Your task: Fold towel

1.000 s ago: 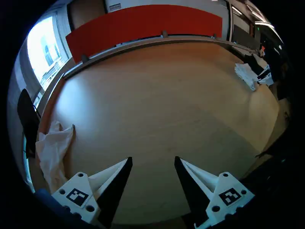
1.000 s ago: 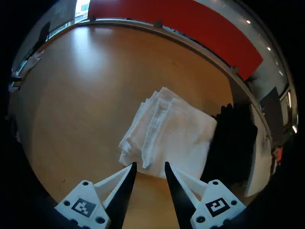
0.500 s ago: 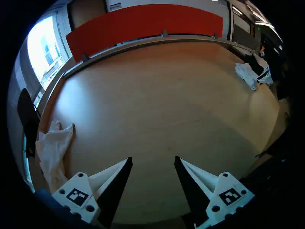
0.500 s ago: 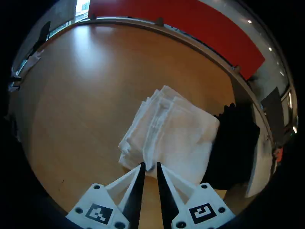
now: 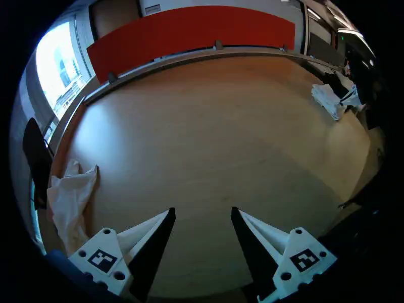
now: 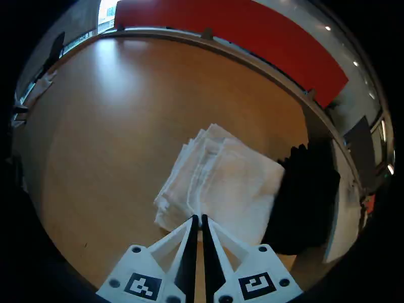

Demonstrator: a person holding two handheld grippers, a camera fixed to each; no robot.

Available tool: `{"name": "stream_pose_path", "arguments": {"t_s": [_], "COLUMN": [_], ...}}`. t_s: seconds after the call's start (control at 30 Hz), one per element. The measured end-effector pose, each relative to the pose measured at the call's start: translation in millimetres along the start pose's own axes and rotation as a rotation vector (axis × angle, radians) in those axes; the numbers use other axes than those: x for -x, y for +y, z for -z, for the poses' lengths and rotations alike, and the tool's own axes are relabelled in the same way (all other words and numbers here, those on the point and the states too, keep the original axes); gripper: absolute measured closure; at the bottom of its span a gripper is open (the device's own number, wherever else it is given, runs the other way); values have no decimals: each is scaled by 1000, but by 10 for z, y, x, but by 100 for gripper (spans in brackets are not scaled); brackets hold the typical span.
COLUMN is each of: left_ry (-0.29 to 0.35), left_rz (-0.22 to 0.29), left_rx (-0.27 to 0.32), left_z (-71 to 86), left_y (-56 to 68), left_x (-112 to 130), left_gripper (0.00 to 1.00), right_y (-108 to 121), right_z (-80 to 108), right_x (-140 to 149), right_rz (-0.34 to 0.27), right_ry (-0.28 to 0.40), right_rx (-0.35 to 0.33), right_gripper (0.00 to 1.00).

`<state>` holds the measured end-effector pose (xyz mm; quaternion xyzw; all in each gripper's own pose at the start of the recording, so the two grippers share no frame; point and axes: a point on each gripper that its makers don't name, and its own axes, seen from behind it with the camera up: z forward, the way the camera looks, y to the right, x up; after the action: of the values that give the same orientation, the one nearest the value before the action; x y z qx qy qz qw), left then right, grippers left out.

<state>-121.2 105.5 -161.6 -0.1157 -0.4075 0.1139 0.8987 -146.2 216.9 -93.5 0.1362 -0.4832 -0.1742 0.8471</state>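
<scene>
A white towel (image 6: 222, 184), folded into a layered stack, lies on the wooden table (image 6: 111, 126) in the right gripper view. My right gripper (image 6: 198, 218) is at the stack's near edge, its two fingers pressed almost together on a fold of the towel. In the left gripper view my left gripper (image 5: 202, 209) hovers open over bare wood with nothing between its fingers. Far off at the right of that view I see the same white towel (image 5: 325, 98) with the other gripper (image 5: 353, 96) beside it.
A pile of black cloth (image 6: 308, 197) lies right against the towel's right side. A crumpled cream cloth (image 5: 68, 199) sits at the table's left edge near a black chair (image 5: 35, 156). A red panel (image 5: 192, 30) runs behind the table's far rim.
My right gripper's fingers have closed from well apart to nearly touching, pinching the towel's near edge. The left gripper has stayed still and open.
</scene>
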Motion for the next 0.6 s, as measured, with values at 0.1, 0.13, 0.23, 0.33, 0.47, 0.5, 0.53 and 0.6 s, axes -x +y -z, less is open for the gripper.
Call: {"name": "stream_pose_path", "arguments": {"t_s": [0.1,0.13,0.23,0.33,0.47,0.5,0.53,0.6], "left_ry": [4,6,10,14,19,20,22,25], "left_rz": [1,2,3,4,6,6,6,6], "left_rx": [1,1,1,1,2,3,3,4], "left_z": [-1,-1,-1,-1,-4,-4,-4,-5], "left_y": [9,10,11,10,12,13,15,19], "left_x": [-18,-23,-41,-57,-75,-80,-85,-94], "left_gripper": [19,19,19,19,19,19,19,19], "right_y": [50,68,128,197,306,335,371,434], "right_z": [33,44,83,126,185,200,218,249], "right_x": [-78,-105,-190,-274,-379,-403,-430,-475], "right_rz": [1,2,7,13,21,22,22,22], "right_ry": [11,14,24,35,48,51,55,60], "right_rx": [9,12,23,37,58,64,71,83], "right_gripper": [94,94,94,94,94,94,94,94]}}
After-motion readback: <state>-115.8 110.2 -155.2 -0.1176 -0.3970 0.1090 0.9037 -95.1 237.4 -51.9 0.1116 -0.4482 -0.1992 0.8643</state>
